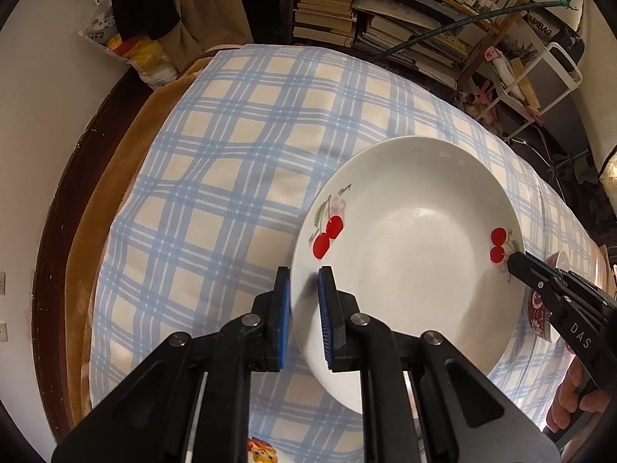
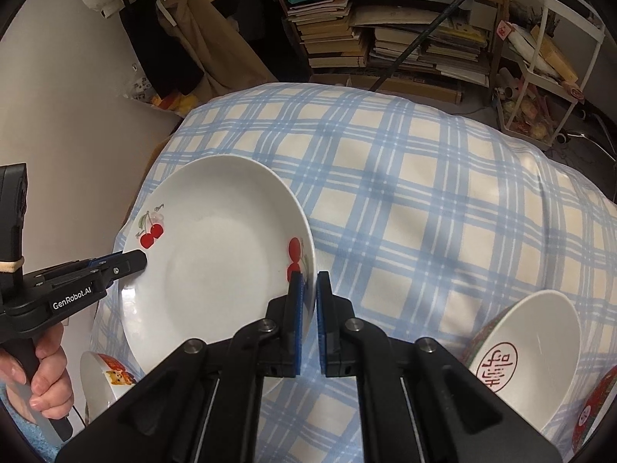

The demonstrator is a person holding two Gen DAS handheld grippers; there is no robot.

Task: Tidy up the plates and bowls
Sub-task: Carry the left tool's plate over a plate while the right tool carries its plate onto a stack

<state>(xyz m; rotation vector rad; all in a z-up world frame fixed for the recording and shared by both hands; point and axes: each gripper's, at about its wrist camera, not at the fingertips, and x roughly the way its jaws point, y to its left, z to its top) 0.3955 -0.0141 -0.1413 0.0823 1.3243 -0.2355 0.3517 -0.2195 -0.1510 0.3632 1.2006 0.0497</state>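
White plate (image 1: 408, 254) pinched by both grippers, lifted over the cloth (image 1: 231, 154).
I've clamped left gripper (image 1: 304, 308) and right gripper (image 2: 308, 308) on opposite rims; bowl (image 2: 532, 355) at four o'clock remains unsorted.

The right gripper (image 2: 308, 289) reaches in from 6 o'clock, its blue pads clamped on the near right rim of a white plate (image 2: 216, 254) printed with red cherries. At 9 o'clock the left gripper (image 2: 135, 262), carried by a hand (image 2: 42, 370), pinches the plate's opposite rim. The plate tilts above a blue checked tabletop (image 2: 405, 193). A small bowl (image 2: 100, 382) with a cat print sits at 7 o'clock, and a bowl (image 2: 532, 351) with a red seal mark lies tipped at 4 o'clock. Stacked books (image 2: 331, 38) fill shelves at 12 o'clock.
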